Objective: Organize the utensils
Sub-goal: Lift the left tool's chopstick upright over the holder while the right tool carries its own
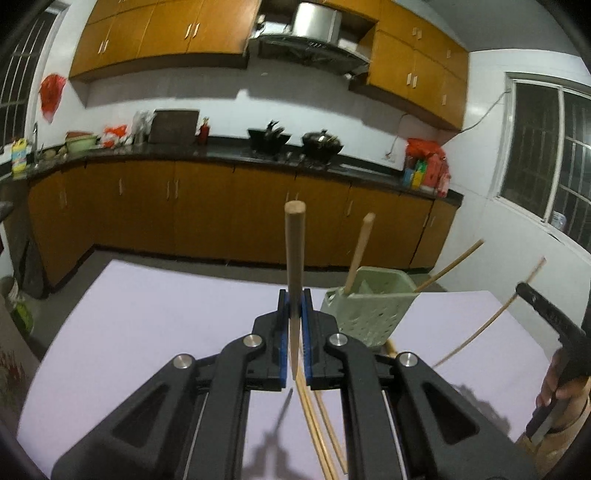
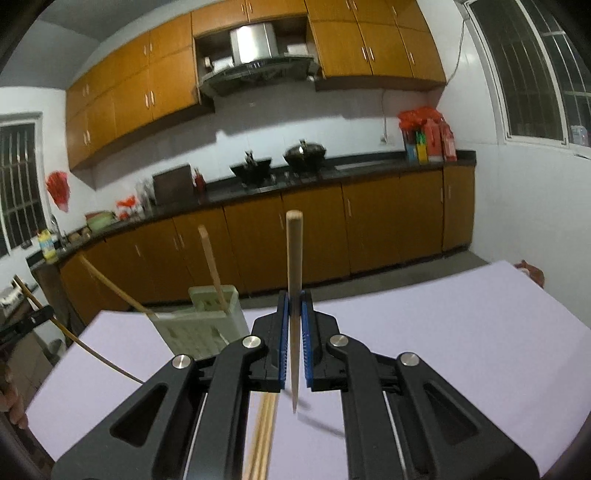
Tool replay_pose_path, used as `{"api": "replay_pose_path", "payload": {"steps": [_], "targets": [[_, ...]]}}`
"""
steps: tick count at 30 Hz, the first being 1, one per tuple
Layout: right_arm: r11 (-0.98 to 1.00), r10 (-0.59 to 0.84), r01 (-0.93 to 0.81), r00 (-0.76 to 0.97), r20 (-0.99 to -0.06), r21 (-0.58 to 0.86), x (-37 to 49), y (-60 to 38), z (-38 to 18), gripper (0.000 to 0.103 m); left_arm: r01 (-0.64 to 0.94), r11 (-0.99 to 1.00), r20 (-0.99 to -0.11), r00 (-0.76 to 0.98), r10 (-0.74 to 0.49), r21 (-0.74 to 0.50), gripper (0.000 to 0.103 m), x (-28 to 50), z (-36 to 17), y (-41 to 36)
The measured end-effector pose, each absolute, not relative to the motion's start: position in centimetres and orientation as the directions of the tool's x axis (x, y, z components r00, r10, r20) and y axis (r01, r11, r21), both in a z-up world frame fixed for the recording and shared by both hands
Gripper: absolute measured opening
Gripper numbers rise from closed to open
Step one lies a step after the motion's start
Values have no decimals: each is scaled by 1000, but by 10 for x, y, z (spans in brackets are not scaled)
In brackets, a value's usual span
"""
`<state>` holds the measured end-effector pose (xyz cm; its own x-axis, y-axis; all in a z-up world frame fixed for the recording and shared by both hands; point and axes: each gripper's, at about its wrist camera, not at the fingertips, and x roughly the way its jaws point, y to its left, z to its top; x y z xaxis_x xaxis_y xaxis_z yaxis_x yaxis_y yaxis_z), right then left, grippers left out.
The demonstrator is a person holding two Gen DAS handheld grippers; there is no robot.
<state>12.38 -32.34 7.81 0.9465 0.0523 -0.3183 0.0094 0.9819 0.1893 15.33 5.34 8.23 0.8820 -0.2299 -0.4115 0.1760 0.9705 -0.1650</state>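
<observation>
My left gripper (image 1: 294, 332) is clamped tight on one wooden chopstick (image 1: 294, 266), and my right gripper (image 2: 294, 332) pinches a second chopstick (image 2: 294, 280) the same way; each stick stands nearly upright between the blue ribbed pads, thick squared end up, tapered tip poking out below the jaws. Both hang above a pale lilac table (image 1: 147, 314), smooth and matte. Just right of my left gripper sits the utensil holder (image 1: 365, 306), a pale green plastic box with rows of small holes in its walls and a divider inside; from the right wrist view it lies to the left of that gripper. Two chopsticks already lean out of the holder, one steep (image 1: 360, 251) and one slanting low toward the right (image 1: 454, 264). More loose chopsticks (image 1: 317, 424) lie on the table under my left gripper, thin, straight and light tan, close together. At the far right of the left view I see my other gripper's black body with its thin stick (image 1: 491, 321), and a hand (image 1: 561, 391) around the handle. Beyond the table stand orange-brown wood cabinets (image 1: 221, 214) under a dark glossy counter carrying two black woks (image 1: 295, 142), with a steel range hood (image 1: 314, 33) above.
</observation>
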Motion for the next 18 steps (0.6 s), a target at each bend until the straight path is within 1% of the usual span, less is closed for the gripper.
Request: {"api": "replay_pose_path", "payload": {"steps": [6, 10, 15, 18], "targets": [[961, 160, -104, 965, -209, 258, 111, -320, 122, 7, 275, 946, -356, 878, -320, -172, 7, 141, 116, 35], [951, 197, -161, 973, -118, 263, 108, -311, 146, 7, 324, 930, -298, 883, -364, -176, 7, 135, 137, 21], [953, 187, -175, 982, -27, 248, 121, -295, 157, 7, 319, 933, -184, 919, -348, -168, 7, 144, 163, -2], [959, 172, -171, 985, 13, 226, 135, -284, 157, 7, 285, 945, -121, 944, -306, -161, 7, 157, 171, -10]]}}
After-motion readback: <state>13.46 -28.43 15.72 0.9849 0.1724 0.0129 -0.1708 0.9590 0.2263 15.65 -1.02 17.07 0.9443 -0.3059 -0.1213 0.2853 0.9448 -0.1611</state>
